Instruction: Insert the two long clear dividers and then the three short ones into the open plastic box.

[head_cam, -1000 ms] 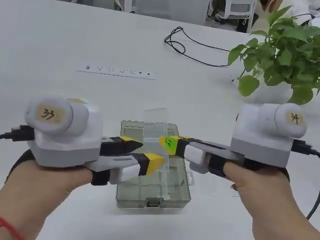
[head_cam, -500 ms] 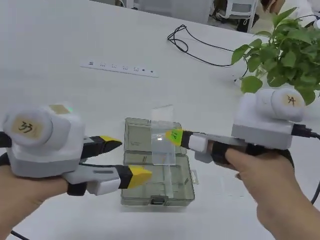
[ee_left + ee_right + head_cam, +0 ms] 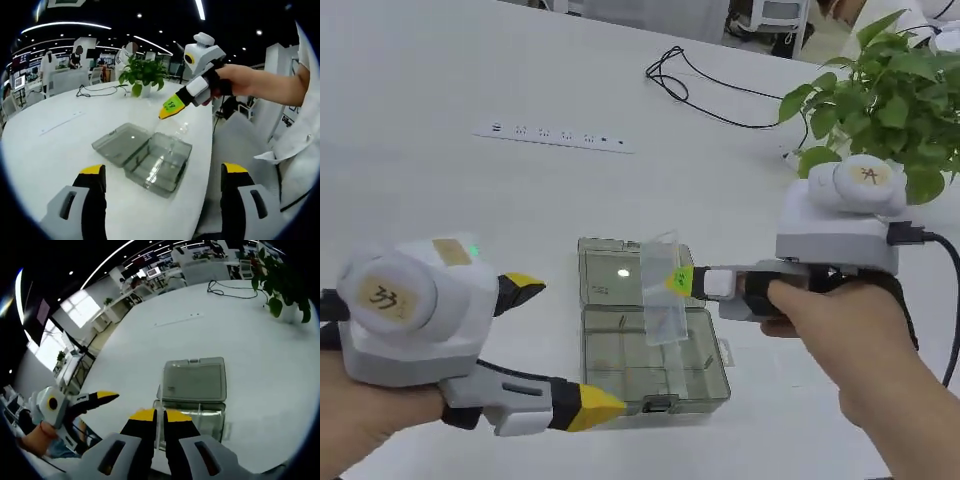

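Smoky grey box [image 3: 605,352]; clear divider [image 3: 665,312]; right gripper [image 3: 678,281] white, yellow tips (green sticker).

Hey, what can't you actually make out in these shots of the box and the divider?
Head view: whether dividers already sit in the plastic box; clear on clear, too faint.
Right gripper view: the face of the clear divider; edge-on between the jaws of the right hand-held gripper.
Left gripper view: the divider's outline; transparent, small.

Bright even overhead light, fisheye-warped edges
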The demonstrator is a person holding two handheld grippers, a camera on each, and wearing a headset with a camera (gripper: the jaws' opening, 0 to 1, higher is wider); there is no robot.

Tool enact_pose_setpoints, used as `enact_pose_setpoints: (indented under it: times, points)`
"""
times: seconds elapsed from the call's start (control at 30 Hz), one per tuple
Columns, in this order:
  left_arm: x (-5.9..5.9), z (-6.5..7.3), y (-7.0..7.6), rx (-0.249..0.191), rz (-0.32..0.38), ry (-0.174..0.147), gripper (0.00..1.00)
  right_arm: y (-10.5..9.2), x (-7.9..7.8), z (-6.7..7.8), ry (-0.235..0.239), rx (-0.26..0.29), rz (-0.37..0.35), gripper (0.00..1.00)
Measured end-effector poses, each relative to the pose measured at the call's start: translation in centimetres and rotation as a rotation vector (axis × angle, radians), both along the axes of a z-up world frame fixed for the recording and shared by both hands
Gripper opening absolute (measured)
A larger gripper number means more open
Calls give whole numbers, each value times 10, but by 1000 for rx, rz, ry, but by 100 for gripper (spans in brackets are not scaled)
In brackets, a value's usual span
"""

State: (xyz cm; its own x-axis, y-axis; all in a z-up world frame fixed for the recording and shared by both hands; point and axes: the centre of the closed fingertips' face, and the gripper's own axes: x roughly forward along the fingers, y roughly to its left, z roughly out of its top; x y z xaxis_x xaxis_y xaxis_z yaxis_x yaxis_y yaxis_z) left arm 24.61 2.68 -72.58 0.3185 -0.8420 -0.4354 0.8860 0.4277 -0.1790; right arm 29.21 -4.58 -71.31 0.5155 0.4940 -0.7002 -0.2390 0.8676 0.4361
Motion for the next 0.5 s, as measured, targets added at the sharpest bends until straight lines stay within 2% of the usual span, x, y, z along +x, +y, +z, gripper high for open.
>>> enact_pose_setpoints:
  times: [0.07, 0.23, 0.5]
  points:
    - [2, -4, 3, 3, -17, -7, 100, 2, -2, -8, 28, -23, -4, 6]
    - [2, -12, 8, 5, -43, 0, 100, 0, -3, -26, 73, -58, -6, 6]
    - [0, -17, 9, -2, -72, 12, 100, -4, -7, -35, 113, -78, -23, 7]
